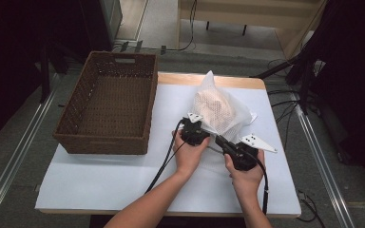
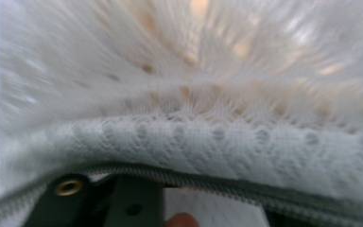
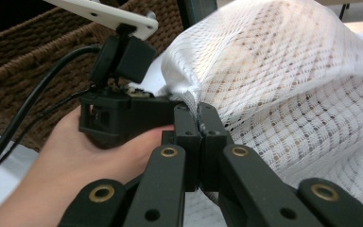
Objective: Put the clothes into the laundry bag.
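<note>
A white mesh bag [image 1: 218,111] with something peach-coloured inside lies on the white table [image 1: 100,180]. My right gripper [image 1: 217,138] is shut on the bag's near edge; in the right gripper view its tips [image 3: 199,111] pinch the mesh [image 3: 288,94]. My left gripper [image 1: 200,126] sits just left of it, nose against the bag. In the left gripper view the mesh [image 2: 194,94] is very close. The bag's zip edge [image 2: 217,184] drapes across the gripper's fingers [image 2: 132,203], which stand apart, their tips hidden under the cloth.
A large brown wicker basket [image 1: 109,137] stands on the table's left half, close behind the left hand [image 3: 75,156]. Cables trail from both grippers toward the near edge. Floor rails run along both sides of the table.
</note>
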